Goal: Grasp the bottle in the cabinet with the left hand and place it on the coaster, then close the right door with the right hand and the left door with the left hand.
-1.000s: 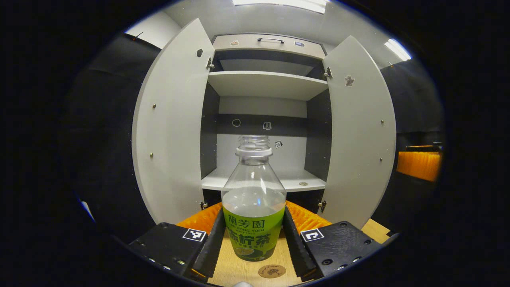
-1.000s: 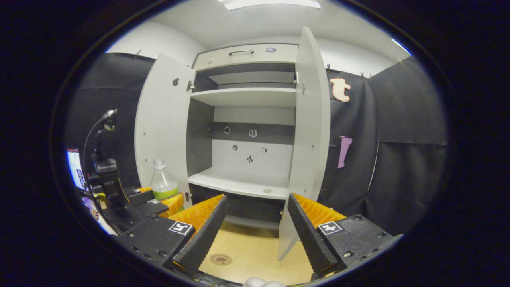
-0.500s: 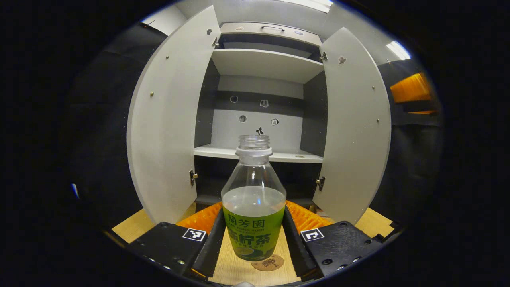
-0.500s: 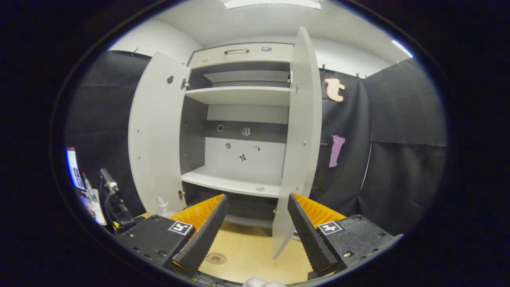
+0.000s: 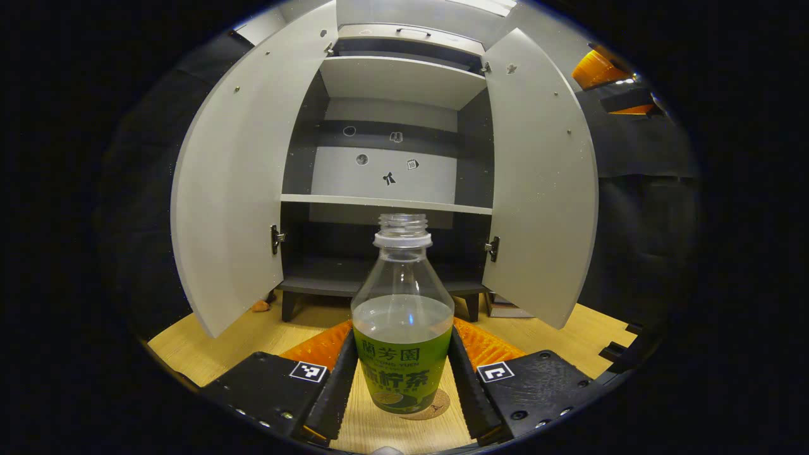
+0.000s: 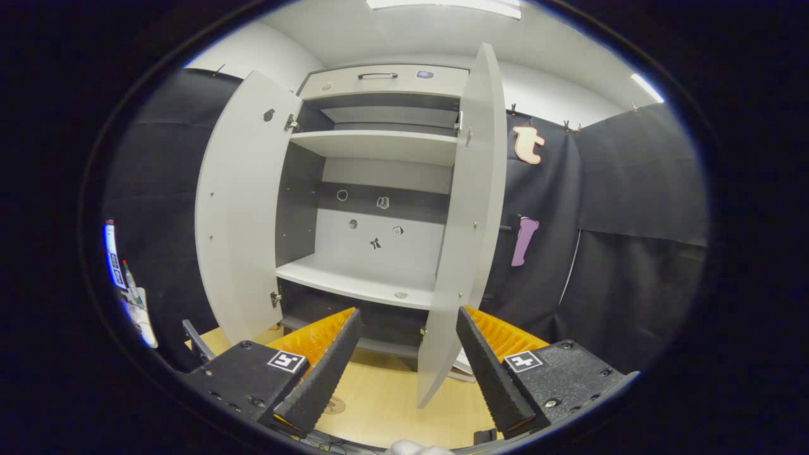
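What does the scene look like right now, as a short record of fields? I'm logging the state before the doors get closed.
bottle: uncapped, upright, partly filled bottle held between the left gripper fingers
coaster: round coaster on the wooden table, partly hidden behind the bottle's base; contact cannot be told
left door: left door open
right door: right door open
cabinet shelf: shelf bare apart from a small round mark
right gripper: right gripper open, holding nothing, facing the right door's edge
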Demonstrator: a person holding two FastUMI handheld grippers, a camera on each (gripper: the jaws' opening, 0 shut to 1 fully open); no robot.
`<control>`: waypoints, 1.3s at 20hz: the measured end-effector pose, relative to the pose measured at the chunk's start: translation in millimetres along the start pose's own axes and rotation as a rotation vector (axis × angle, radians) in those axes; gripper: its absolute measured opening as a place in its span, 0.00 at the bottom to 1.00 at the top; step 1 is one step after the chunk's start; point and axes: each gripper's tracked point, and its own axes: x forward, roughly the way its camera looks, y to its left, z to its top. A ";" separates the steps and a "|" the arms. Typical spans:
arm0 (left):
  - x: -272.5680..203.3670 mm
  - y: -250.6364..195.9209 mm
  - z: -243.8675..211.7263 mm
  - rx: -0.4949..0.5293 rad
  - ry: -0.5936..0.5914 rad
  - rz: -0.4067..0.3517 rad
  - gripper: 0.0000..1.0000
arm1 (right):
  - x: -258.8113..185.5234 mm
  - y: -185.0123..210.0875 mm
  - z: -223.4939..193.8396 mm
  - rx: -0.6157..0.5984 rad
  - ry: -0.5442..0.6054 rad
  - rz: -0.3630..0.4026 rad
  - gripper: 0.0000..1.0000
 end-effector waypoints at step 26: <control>46.9 -21.2 -81.5 0.081 0.102 -0.076 0.78 | 2.9 2.0 -28.3 -0.059 0.098 -0.024 0.99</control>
